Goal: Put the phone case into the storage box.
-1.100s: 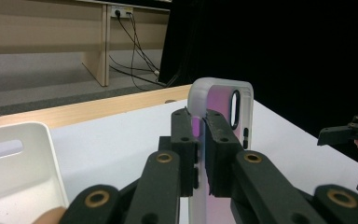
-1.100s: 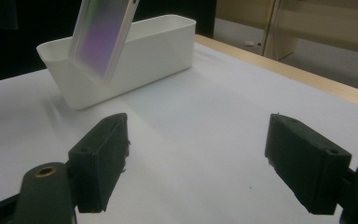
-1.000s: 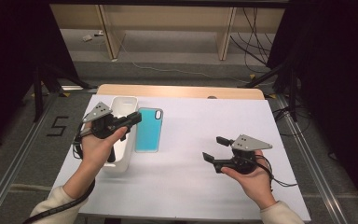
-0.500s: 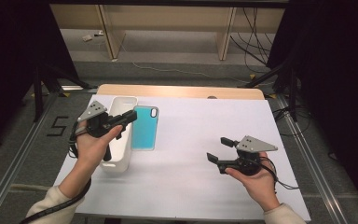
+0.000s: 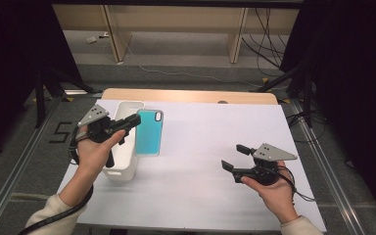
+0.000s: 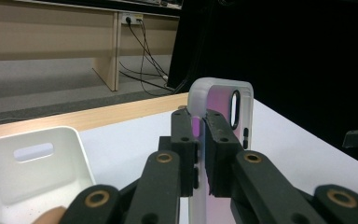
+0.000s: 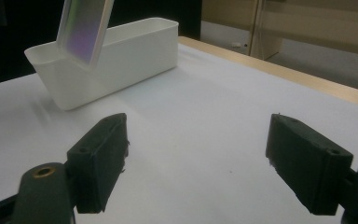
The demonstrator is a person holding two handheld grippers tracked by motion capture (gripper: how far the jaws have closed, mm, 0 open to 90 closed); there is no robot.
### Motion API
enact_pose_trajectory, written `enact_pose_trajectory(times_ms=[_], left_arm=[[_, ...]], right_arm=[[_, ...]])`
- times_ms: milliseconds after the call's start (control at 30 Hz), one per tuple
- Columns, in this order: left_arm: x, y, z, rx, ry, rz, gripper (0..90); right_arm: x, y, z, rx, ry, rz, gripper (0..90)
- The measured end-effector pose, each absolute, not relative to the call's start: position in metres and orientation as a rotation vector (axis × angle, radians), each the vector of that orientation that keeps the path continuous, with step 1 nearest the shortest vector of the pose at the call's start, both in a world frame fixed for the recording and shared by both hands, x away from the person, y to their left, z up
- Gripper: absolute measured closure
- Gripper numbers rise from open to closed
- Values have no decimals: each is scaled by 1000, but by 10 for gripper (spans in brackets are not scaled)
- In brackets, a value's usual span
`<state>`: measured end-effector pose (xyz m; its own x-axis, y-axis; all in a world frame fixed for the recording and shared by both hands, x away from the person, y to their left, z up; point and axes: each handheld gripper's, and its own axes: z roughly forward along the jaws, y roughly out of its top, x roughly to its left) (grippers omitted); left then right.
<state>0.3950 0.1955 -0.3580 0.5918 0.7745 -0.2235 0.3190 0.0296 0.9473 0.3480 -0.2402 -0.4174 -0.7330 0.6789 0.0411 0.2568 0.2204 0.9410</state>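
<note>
A turquoise phone case (image 5: 150, 132) with a clear rim hangs in the air beside the white bin, its edge pinched by my left gripper (image 5: 133, 120). The left gripper view shows the case (image 6: 223, 116) upright between the closed jaws, with my left gripper (image 6: 200, 154) shut on it. A long white plastic bin (image 5: 123, 142) stands on the table's left side, under my left hand. My right gripper (image 5: 235, 157) hovers open over the table's right part, holding nothing. From the right gripper view, the case (image 7: 84, 28) floats above the bin (image 7: 116, 56), far beyond my right gripper (image 7: 196, 163).
A white sheet (image 5: 205, 147) covers the table, and a wooden edge (image 5: 186, 96) runs along the far side. Cables and wooden furniture legs lie on the floor beyond. Dark curtains stand on both sides.
My left gripper has lifted the phone case and drawn it slightly toward the person, tilting it. My right hand has drifted a little to the right and nearer the front edge.
</note>
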Motion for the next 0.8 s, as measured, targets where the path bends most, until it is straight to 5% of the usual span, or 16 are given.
enact_pose_trajectory(times_ms=[800], left_arm=[[401,213,-358,1547,980,470,830]], right_arm=[[341,-251,-421,922,2117,1509,213]])
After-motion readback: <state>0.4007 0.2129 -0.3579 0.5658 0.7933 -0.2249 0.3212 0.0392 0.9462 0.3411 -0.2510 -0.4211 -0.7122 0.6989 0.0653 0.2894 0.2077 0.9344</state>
